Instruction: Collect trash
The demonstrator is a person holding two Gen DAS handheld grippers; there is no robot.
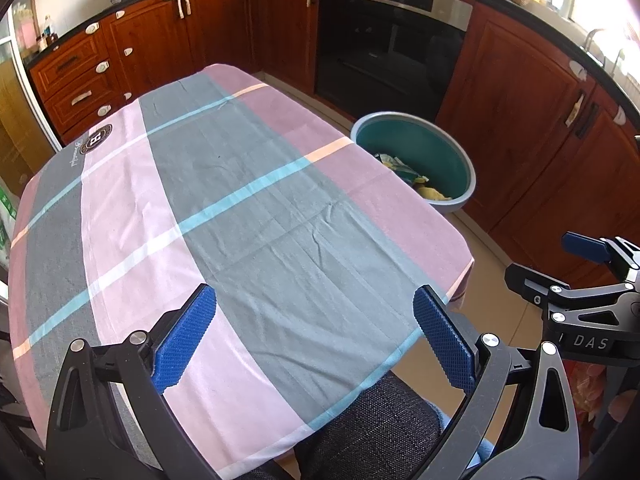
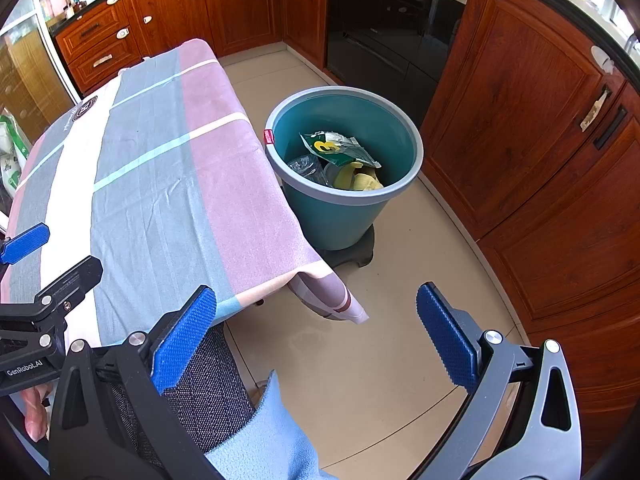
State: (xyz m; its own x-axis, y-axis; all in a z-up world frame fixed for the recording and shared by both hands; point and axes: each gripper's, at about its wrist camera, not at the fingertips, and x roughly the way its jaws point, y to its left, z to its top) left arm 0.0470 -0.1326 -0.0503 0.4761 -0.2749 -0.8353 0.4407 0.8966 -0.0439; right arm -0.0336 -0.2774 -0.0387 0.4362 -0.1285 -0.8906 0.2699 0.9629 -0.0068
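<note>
A teal bin point(image 2: 340, 208) stands on the floor at the table's far right corner; it also shows in the left wrist view point(image 1: 460, 168). Inside lie a green wrapper point(image 2: 340, 148), a banana peel point(image 2: 356, 180) and a clear plastic bottle point(image 2: 306, 166). My left gripper point(image 1: 316, 336) is open and empty above the near part of the table. My right gripper point(image 2: 316, 336) is open and empty over the floor beside the table's near right corner, short of the bin. The right gripper also shows in the left wrist view point(image 1: 560, 268), and the left gripper in the right wrist view point(image 2: 44, 256).
The table wears a pink, grey and blue checked cloth point(image 1: 240, 200) with nothing on it. Wooden cabinets point(image 2: 540, 140) and a black oven point(image 2: 384, 28) line the far and right sides. A grey chair seat point(image 2: 208, 384) sits under the near table edge.
</note>
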